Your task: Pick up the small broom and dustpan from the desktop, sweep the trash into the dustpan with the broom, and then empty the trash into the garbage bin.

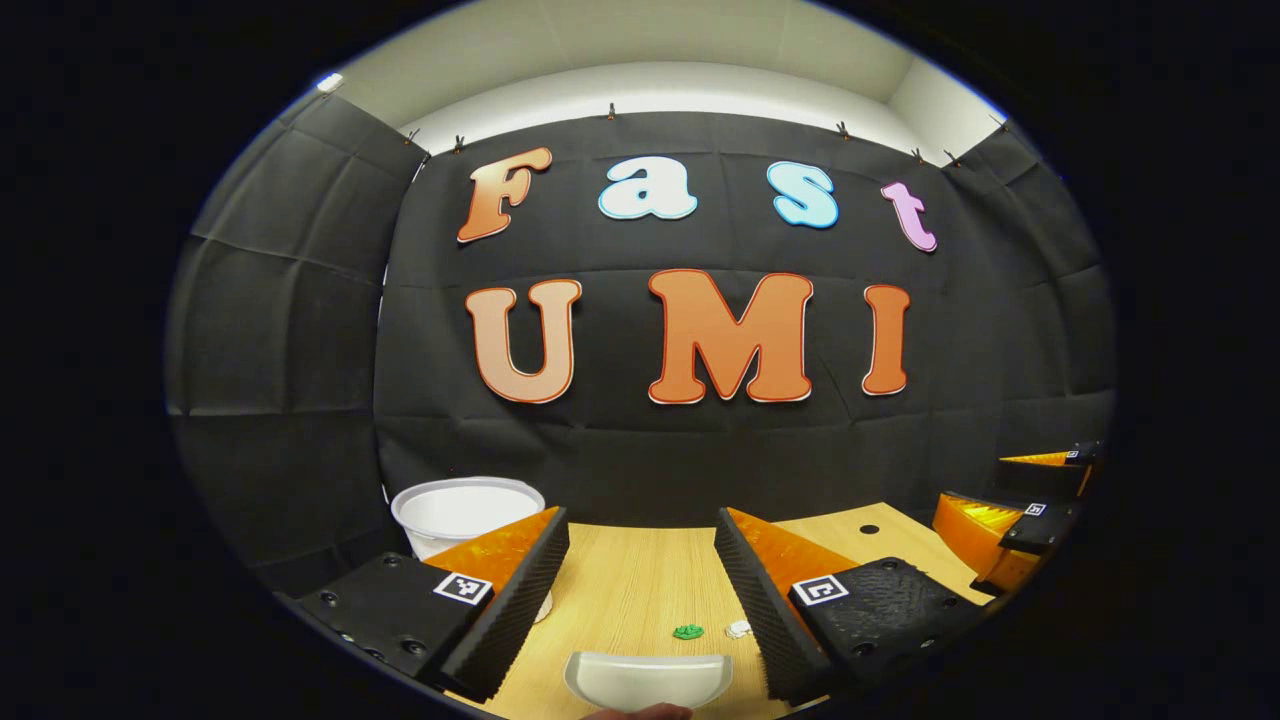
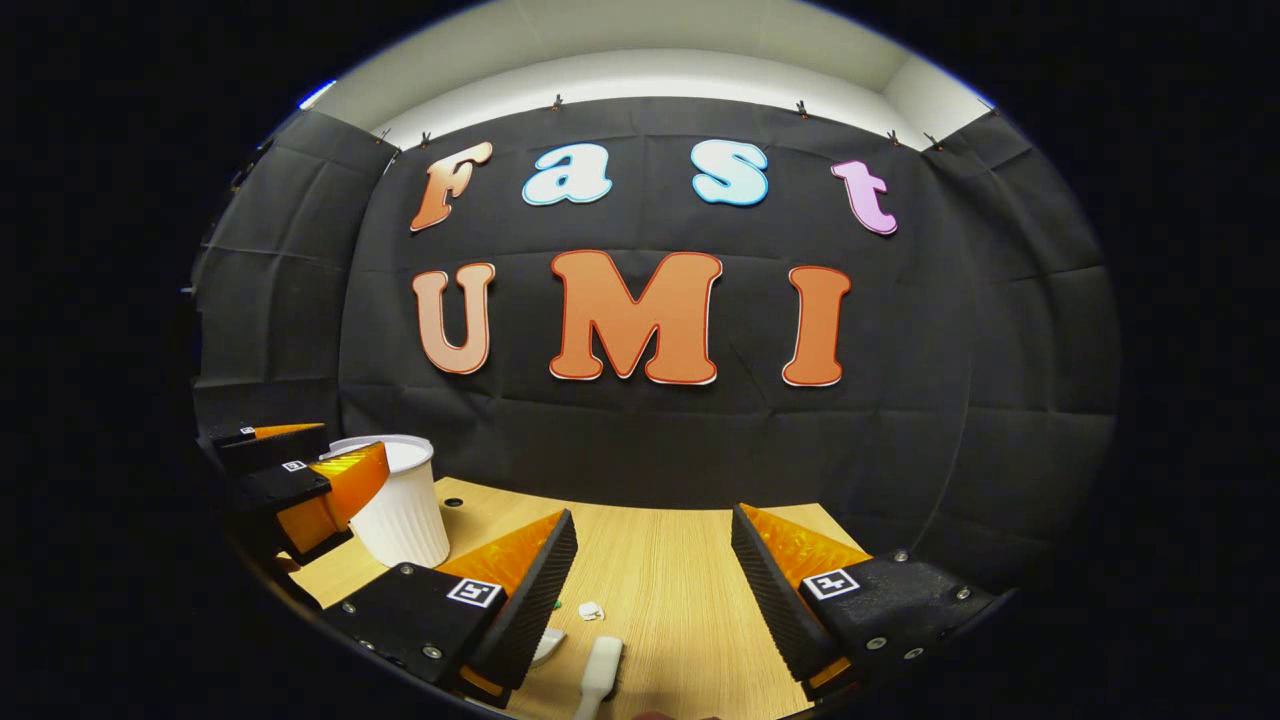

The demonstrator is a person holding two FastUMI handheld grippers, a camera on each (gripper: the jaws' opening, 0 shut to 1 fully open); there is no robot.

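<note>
A white dustpan (image 1: pixel 648 680) lies on the wooden desk (image 1: pixel 640 585) at the near edge of the left gripper view, low between my left gripper's fingers. Just beyond it lie a green scrap (image 1: pixel 687 631) and a white scrap (image 1: pixel 738 628). My left gripper (image 1: pixel 642 518) is open and holds nothing. In the right gripper view, a white handle (image 2: pixel 600 665), apparently the broom's, lies on the desk (image 2: pixel 660 580) between the fingers, near a white scrap (image 2: pixel 590 609). My right gripper (image 2: pixel 655 515) is open above the desk.
A white ribbed garbage bin (image 1: pixel 465 510) (image 2: pixel 400 500) stands at the desk's back left. The right gripper (image 1: pixel 1030 505) hovers at the far right of the left gripper view, and the left gripper (image 2: pixel 300 470) hangs beside the bin. Black cloth walls close the back.
</note>
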